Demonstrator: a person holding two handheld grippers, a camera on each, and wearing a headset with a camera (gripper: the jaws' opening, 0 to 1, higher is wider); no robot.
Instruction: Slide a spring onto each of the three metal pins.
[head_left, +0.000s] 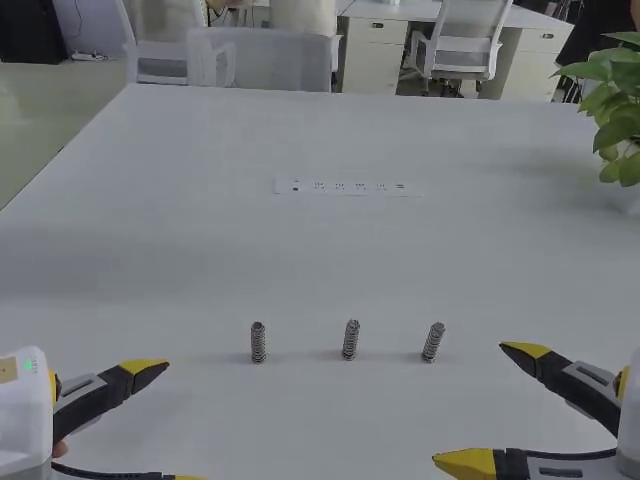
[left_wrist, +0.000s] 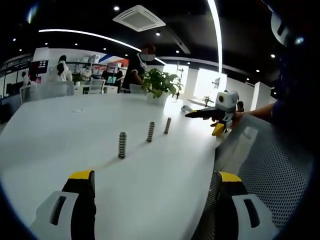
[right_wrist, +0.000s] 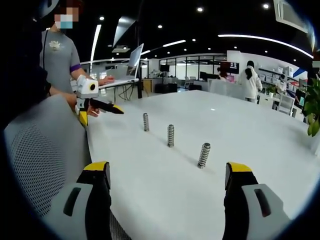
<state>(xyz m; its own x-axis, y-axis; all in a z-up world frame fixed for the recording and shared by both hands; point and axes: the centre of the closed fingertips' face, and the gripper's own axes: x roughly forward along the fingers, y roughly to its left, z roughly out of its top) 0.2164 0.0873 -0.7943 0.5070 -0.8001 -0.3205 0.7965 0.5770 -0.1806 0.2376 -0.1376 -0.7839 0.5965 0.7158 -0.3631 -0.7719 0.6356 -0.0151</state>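
Left tongs and right tongs gape empty at the near edge of the bench; three spaced springs hide their pins.

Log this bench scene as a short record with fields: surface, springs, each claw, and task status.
surface: white table
springs: left spring, middle spring, right spring, upright in a row, apart from each other
left claw: open, holding nothing, by the near table edge
right claw: open, holding nothing, by the near table edge
background: plant at the far right
status: all three pins appear sleeved
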